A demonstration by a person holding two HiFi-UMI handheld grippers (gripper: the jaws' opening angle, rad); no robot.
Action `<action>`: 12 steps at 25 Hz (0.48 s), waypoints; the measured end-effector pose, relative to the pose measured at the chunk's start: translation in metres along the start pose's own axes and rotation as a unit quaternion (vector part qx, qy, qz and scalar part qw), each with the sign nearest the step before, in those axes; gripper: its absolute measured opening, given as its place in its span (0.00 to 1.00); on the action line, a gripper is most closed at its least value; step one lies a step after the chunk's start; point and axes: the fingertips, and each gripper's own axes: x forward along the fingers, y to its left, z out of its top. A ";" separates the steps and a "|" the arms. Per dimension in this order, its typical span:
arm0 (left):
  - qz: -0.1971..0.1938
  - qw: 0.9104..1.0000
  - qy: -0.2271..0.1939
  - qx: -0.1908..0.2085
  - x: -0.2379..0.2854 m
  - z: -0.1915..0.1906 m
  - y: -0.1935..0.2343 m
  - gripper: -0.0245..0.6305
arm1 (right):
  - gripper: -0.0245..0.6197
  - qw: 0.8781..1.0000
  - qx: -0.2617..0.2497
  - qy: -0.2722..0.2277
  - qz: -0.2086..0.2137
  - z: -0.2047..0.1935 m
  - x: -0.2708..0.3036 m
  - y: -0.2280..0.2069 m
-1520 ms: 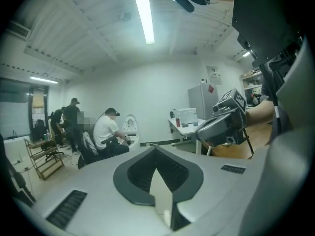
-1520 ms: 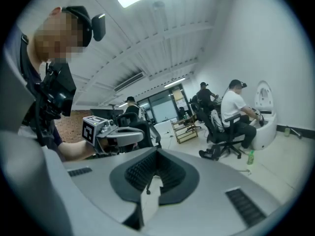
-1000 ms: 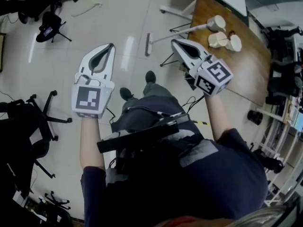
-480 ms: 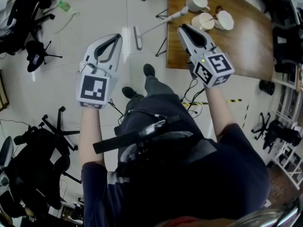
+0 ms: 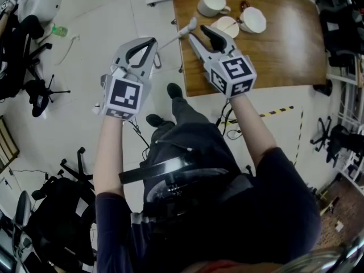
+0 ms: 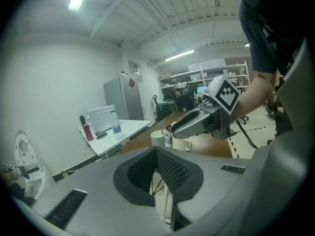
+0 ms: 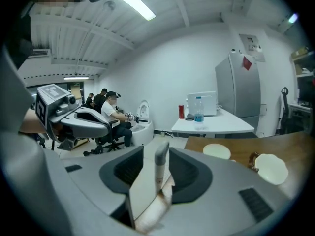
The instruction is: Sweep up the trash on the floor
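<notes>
A white broom handle leans against the edge of the brown wooden table. Its rounded top stands between the jaws of my right gripper. In the right gripper view the handle rises in the gap of the right gripper with room on both sides; these jaws have just been opening. My left gripper hovers over the floor just left of the handle, shut and empty. In the left gripper view its jaws meet. On the floor far left lie a green bottle and a pale strip.
Three white cups stand on the table near the handle. Black office chairs and stands crowd the left side. Striped tape and cables run across the floor at the right. The person's shoes are below the grippers.
Both grippers have swung right and toward the table's edge. The right gripper's jaws have opened and now bracket the top of the broom handle. The left gripper stays shut.
</notes>
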 end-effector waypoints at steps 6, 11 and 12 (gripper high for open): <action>-0.051 0.998 0.025 0.015 0.047 -0.019 -0.021 0.04 | 0.38 1.000 0.012 0.015 0.004 -0.019 0.014 -0.005; -0.062 0.998 0.033 0.006 0.067 -0.033 -0.023 0.04 | 0.38 1.000 -0.005 0.018 0.009 -0.022 0.032 -0.004; -0.064 0.997 0.033 0.004 0.070 -0.038 -0.023 0.04 | 0.38 1.000 -0.007 0.018 0.012 -0.023 0.036 -0.002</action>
